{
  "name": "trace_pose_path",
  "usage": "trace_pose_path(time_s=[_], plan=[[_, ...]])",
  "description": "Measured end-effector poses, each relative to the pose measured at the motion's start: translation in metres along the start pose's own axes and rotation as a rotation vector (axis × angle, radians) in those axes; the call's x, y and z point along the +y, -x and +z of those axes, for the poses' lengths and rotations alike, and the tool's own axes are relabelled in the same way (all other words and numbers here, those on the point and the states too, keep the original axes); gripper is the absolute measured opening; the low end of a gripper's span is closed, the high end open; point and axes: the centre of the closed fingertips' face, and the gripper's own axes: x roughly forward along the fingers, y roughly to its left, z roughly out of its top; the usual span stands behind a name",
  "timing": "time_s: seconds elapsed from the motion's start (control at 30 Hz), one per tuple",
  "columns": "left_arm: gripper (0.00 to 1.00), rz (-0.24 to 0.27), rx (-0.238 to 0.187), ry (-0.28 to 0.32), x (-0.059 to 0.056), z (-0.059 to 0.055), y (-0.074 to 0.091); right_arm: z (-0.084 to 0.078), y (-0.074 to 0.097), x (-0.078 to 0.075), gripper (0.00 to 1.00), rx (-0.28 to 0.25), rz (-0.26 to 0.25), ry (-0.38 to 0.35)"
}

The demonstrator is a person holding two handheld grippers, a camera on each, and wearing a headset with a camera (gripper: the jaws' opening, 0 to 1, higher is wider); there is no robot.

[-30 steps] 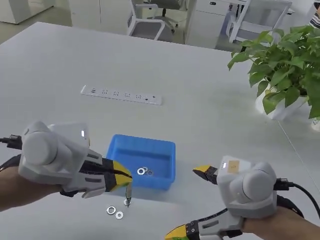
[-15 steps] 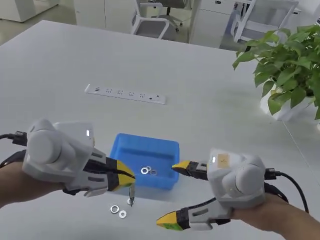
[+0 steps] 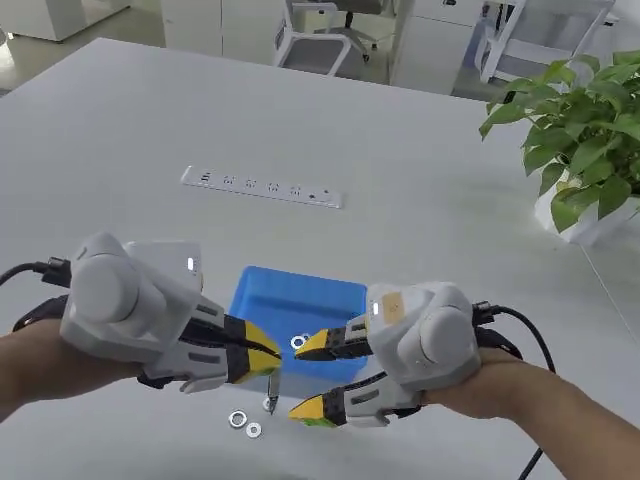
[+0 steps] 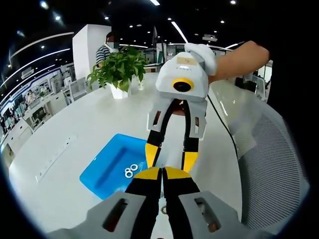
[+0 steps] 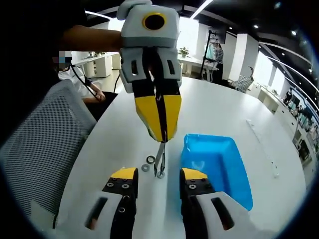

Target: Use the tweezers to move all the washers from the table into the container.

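Observation:
My left gripper (image 3: 266, 358) (image 4: 162, 172) is shut on thin metal tweezers (image 3: 270, 392) (image 5: 160, 155), which point down at the table in front of the blue container (image 3: 262, 292) (image 4: 102, 172) (image 5: 219, 172). Their tip rests at one washer (image 5: 160, 175). Two more washers (image 3: 245, 424) (image 5: 148, 164) lie just left of it. A couple of washers (image 3: 298, 342) (image 4: 131, 171) lie inside the container. My right gripper (image 3: 303, 378) (image 5: 157, 174) stands open, facing the left gripper (image 5: 162, 134), its jaws either side of the tweezers' tip. The right gripper (image 4: 170, 155) also appears in the left gripper view.
A white power strip (image 3: 262, 187) lies farther back on the grey table (image 3: 420, 200). A potted plant (image 3: 590, 130) stands at the right edge. Office chairs and desks stand beyond the table. A mesh chair back (image 5: 40, 149) is near the table's front.
My right gripper has swung left from the table's near right corner to the front of the container, close to the tweezers. The left gripper holds the tweezers much where they were.

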Motion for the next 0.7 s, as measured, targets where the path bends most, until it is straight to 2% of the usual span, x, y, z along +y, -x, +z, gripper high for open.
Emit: trace_pose_path(time_s=[0.13,0.3,0.7], plan=[[0.05,-0.002,0.004,-0.001,0.000,-0.001,0.001,-0.004,-0.009,0.000,0.27,0.035,0.023,0.039],[0.05,-0.003,0.009,-0.003,0.001,-0.002,0.001,-0.005,-0.017,0.001,0.21,0.054,0.058,0.081],[0.05,-0.001,0.009,0.000,0.001,-0.002,-0.002,-0.007,-0.030,0.003,0.12,0.092,0.103,0.142]])
